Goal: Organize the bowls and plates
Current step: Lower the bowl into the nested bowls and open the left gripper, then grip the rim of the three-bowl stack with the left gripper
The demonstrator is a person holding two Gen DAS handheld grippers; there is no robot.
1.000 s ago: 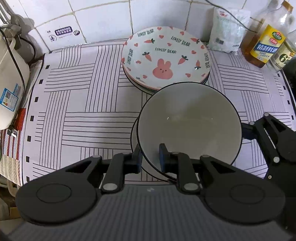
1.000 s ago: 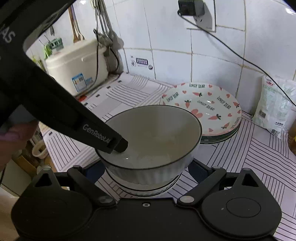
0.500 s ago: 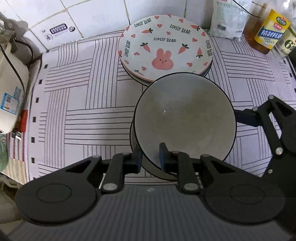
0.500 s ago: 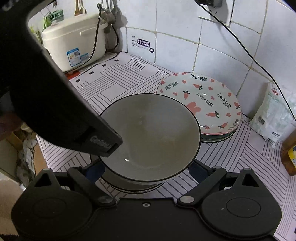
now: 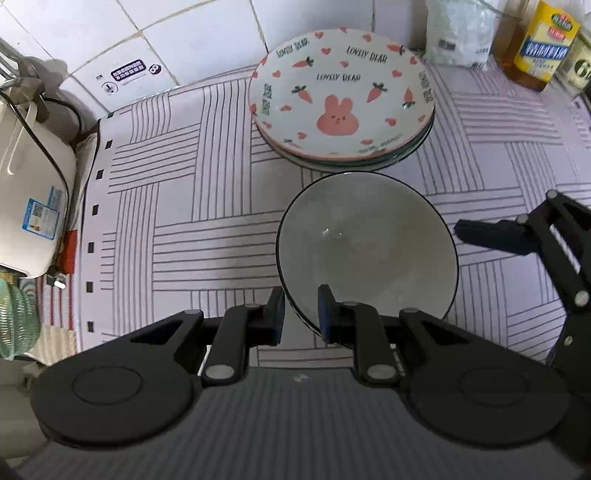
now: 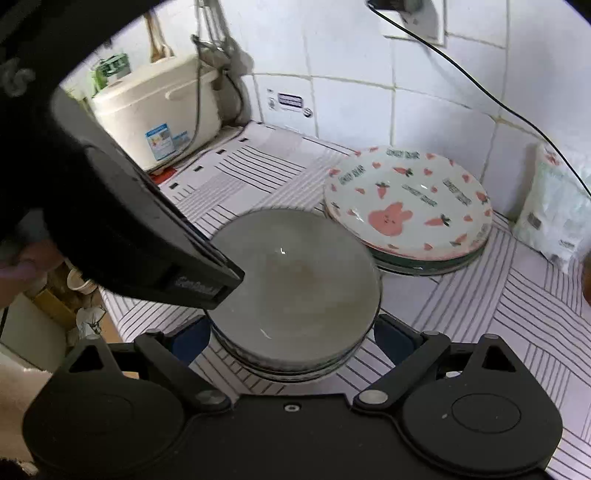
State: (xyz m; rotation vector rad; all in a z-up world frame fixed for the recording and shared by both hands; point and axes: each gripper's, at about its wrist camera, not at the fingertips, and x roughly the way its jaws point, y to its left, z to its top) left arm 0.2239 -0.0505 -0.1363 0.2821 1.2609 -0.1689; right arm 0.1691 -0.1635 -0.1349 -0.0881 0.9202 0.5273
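My left gripper (image 5: 301,312) is shut on the near rim of a grey bowl with a dark rim (image 5: 365,243), one finger inside and one outside. The bowl sits nested on other bowls (image 6: 295,363) on the striped mat. It also shows in the right wrist view (image 6: 299,280). My right gripper (image 6: 291,334) is open, its fingers standing on either side of the bowl stack, apart from it. It also shows in the left wrist view (image 5: 491,236) at the right. A stack of plates topped by a bunny-and-carrot plate (image 5: 341,96) stands just behind the bowls.
A white rice cooker (image 5: 29,199) stands at the left edge of the counter. A white bag (image 5: 458,33) and oil bottles (image 5: 543,44) stand at the back right against the tiled wall. A power cord (image 6: 480,85) hangs on the wall.
The grey bowl has come down onto the stack of bowls, still held by my left gripper. Both cameras have risen and pulled back. My right gripper has drawn away from the bowl's side.
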